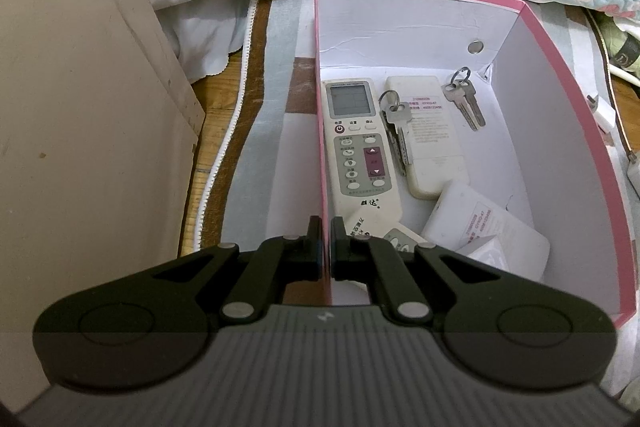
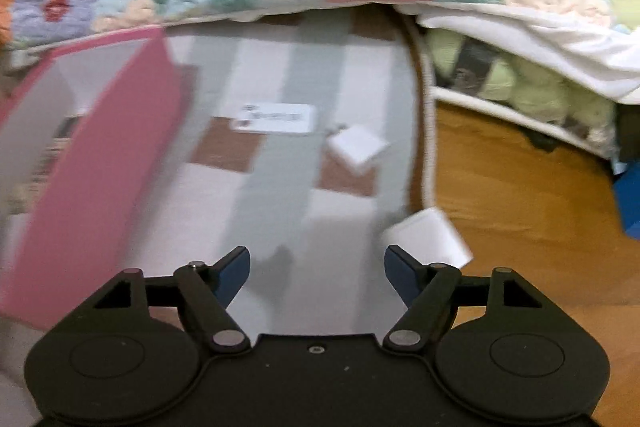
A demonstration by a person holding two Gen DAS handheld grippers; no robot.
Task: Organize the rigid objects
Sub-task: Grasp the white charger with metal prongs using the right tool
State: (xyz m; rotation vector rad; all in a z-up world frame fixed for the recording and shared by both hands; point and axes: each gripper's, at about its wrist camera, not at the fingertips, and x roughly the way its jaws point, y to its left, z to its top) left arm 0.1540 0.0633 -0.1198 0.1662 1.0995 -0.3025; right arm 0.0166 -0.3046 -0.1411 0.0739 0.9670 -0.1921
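Our left tool (image 1: 326,227) is pinched tight on the pink box's (image 1: 560,39) side wall, remotes (image 1: 360,147) and keys (image 1: 466,99) just ahead inside. Our right tool (image 2: 317,267) is wide apart, holding nothing, a white block (image 2: 430,237) beside its right tip.

Motion blur perhaps hides the white card's (image 2: 275,118) print.

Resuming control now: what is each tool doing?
Left tool: shut on the pink box wall.
Right tool: open, empty.
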